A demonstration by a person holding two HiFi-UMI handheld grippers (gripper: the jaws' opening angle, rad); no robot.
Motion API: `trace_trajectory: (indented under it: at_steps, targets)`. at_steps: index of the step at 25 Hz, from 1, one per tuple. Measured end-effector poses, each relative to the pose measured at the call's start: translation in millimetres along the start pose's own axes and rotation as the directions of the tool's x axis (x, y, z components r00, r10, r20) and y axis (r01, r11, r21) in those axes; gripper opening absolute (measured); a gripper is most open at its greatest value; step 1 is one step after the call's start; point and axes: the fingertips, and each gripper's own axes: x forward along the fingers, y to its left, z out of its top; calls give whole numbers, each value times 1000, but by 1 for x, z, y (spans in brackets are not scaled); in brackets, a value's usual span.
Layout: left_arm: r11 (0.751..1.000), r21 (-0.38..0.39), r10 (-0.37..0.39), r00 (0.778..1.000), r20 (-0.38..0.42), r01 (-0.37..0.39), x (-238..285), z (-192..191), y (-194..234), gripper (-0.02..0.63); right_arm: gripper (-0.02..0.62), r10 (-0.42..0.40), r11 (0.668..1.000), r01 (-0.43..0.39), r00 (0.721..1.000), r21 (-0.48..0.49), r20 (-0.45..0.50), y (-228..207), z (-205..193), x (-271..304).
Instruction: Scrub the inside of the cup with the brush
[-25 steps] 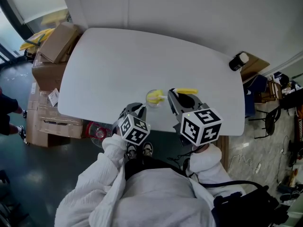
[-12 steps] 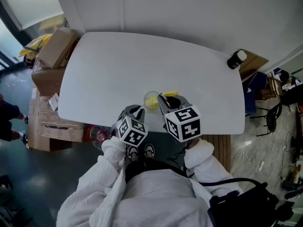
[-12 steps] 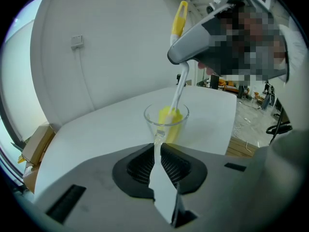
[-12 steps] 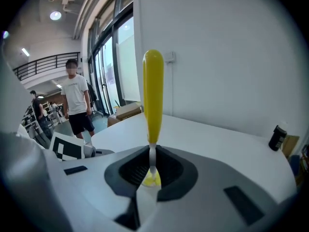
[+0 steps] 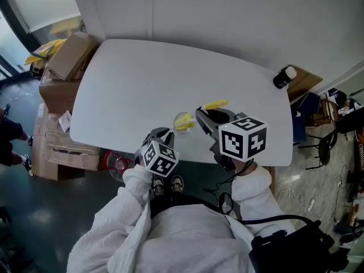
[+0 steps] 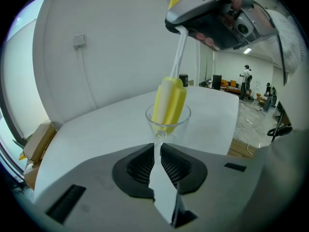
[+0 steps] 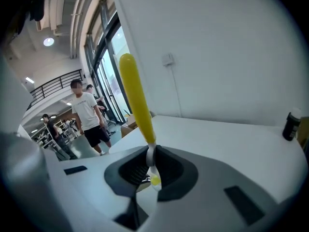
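Note:
A clear stemmed glass cup [image 5: 183, 121] stands near the front edge of the white table [image 5: 142, 78]. My left gripper [image 5: 163, 135] is shut on the cup's stem [image 6: 157, 141], just below the bowl [image 6: 168, 121]. The brush's yellow sponge head [image 6: 169, 104] sits inside the bowl, leaning on its left side. Its white shaft [image 6: 179, 52] rises to my right gripper [image 6: 212, 13]. In the right gripper view the right gripper [image 7: 150, 166] is shut on the shaft, and the yellow handle [image 7: 135, 98] sticks up past the jaws. In the head view that handle [image 5: 216, 104] points right and away.
A black bottle with a white cap [image 5: 284, 75] stands at the table's far right corner. Cardboard boxes [image 5: 67, 51] are stacked on the floor to the left. A red object [image 5: 117, 159] lies under the table's front edge. People [image 7: 89, 117] stand far off.
My right gripper swung left over the cup, then back right and slightly away, tilting the brush in the bowl. The left gripper and the cup stayed put.

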Motion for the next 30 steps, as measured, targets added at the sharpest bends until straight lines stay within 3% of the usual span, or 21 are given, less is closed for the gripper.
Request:
trace_trajectory:
  at_steps: [11,15,19,24,30]
  targets:
    - [1000,-11,-7,1000,0,7,1,-2,3,46,95,-32,994,11,981,-106,-194,9,-53,46]
    - [1000,-15,-10,1000,-3,10,1,-3,3,46,94,-60,991,34,979,-131,-194,7,-47,38]
    - [1000,-19,-17,1000,3,17,3,-1,4,46,91,-44,979,5,982,-206,-185,14,-23,15]
    - [999,-26,-22,1000,11,22,5,-1,5,46,91,-38,935,-67,957,-349,-287,26,-19,6]
    - [999,-46,-27,1000,13,28,5,0,5,46,91,-32,940,-108,917,-323,-399,20,-46,30]
